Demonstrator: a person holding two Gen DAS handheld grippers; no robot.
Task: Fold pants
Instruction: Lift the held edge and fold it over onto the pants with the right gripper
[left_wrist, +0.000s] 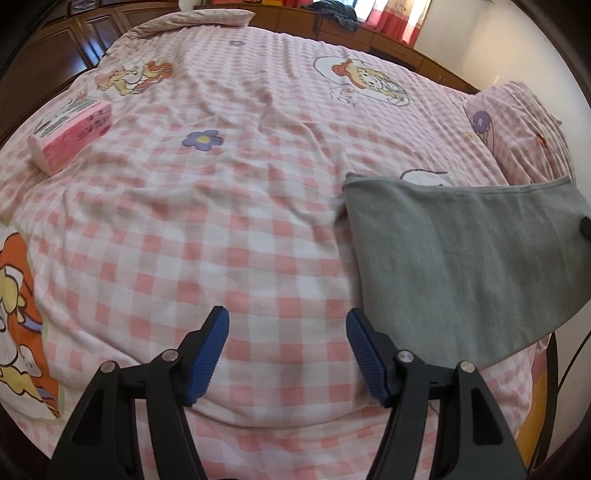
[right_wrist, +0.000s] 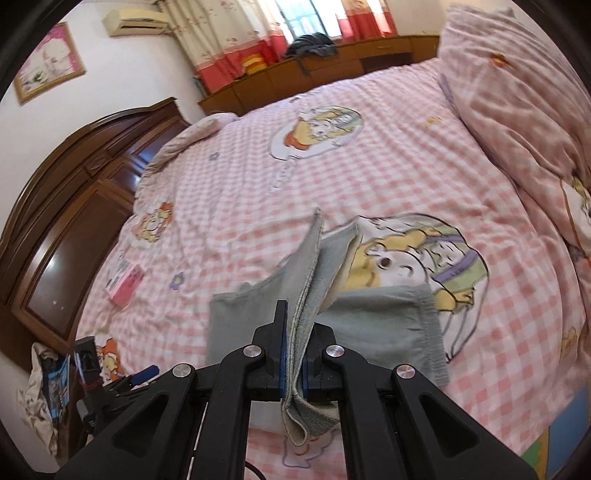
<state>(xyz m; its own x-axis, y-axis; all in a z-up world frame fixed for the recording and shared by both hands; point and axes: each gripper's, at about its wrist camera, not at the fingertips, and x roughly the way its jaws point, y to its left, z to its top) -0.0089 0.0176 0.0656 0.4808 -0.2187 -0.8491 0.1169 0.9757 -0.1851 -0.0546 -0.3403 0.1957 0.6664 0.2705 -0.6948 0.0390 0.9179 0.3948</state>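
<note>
The left gripper (left_wrist: 286, 354) is hovering over a bed covered by a pink-and-white checked quilt (left_wrist: 229, 236), its blue-padded fingers (left_wrist: 208, 360) spread wide apart and gripping nothing. Only bare quilt is showing between them. Just ahead and to the right of this gripper, the grey pants (left_wrist: 461, 266) are lying folded into a flat, roughly rectangular panel; their near left corner is sitting just beside the right finger, and whether the two are touching cannot be told. The panel's long axis is running from beside the gripper out toward the right edge of the bed. Far ahead to the left, a pink tissue pack (left_wrist: 72, 138) is resting on the quilt, well apart from the pants.

The right gripper (right_wrist: 292, 354) is pressed together on the pants (right_wrist: 384, 328), pinching a doubled layer of grey cloth between its fingers. The pinched fold is standing up on edge, running straight ahead from the jaws and rising away from the quilt (right_wrist: 332, 177), while a loose end is drooping back below the fingers. The rest of the garment is spreading flat on the bed to both sides of the gripper, with a ribbed hem lying to the right. A bunched pink checked pillow or duvet (right_wrist: 517, 92) is sitting far ahead to the right.
</note>
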